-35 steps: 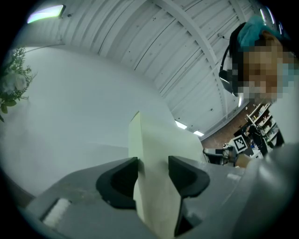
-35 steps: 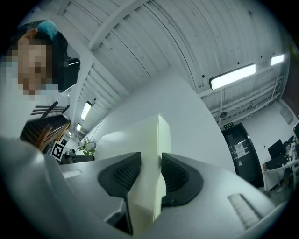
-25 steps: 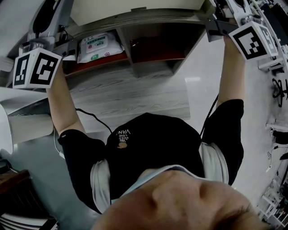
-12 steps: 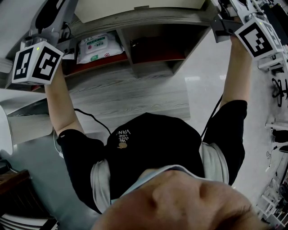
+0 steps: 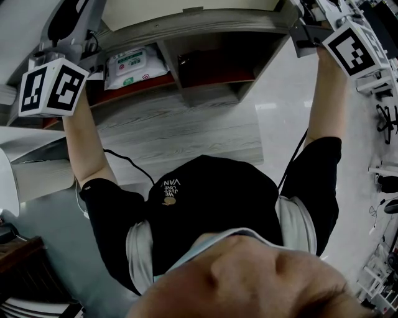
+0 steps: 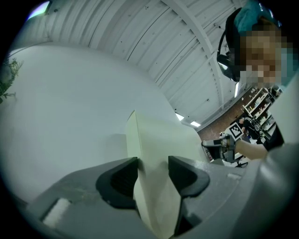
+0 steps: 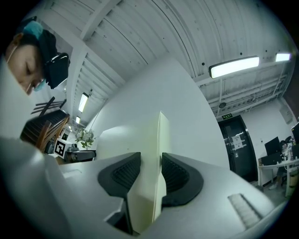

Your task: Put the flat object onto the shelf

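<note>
Placing step, I'd say: the flat object (a pale cream board) is held up over the top of the shelf. The L gripper pinches one end and the R gripper the other, jaws part-closed w/ pads pressed on both faces. Next it prob. needs lowering onto the top, both ends level, before either grip lets go.

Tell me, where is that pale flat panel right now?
Held up at both ends: the pale flat panel runs along the head view's top, beside the shelf top, clamped in the left tool and right tool.
</note>
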`<state>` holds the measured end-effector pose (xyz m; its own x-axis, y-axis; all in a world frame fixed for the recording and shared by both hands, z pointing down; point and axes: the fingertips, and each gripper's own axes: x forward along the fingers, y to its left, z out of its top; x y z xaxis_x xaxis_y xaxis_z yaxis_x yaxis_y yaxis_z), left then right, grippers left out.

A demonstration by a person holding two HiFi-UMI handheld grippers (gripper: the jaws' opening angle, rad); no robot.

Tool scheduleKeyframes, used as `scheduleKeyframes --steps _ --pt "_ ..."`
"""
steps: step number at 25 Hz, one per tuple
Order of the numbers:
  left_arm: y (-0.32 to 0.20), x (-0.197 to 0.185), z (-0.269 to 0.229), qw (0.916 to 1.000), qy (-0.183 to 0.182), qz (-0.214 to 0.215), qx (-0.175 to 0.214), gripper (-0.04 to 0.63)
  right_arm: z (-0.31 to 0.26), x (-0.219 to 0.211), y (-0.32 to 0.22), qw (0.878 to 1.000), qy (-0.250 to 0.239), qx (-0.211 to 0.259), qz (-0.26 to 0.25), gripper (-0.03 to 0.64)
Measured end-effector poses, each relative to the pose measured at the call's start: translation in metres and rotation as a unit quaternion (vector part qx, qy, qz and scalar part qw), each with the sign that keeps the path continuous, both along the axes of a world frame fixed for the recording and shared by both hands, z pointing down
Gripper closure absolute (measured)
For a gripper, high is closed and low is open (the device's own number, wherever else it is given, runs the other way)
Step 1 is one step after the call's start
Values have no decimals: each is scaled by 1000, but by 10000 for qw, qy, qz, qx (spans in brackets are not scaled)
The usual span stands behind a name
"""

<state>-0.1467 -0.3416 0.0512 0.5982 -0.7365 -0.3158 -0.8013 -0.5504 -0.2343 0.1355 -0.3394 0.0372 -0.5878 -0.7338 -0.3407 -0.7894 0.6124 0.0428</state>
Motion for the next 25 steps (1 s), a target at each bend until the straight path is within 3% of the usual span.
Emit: scheduleKeyframes --steps 25 --pt "9 -12 6 9989 425 126 -151 368 -1 2 10 9995 -289 156 -39 411"
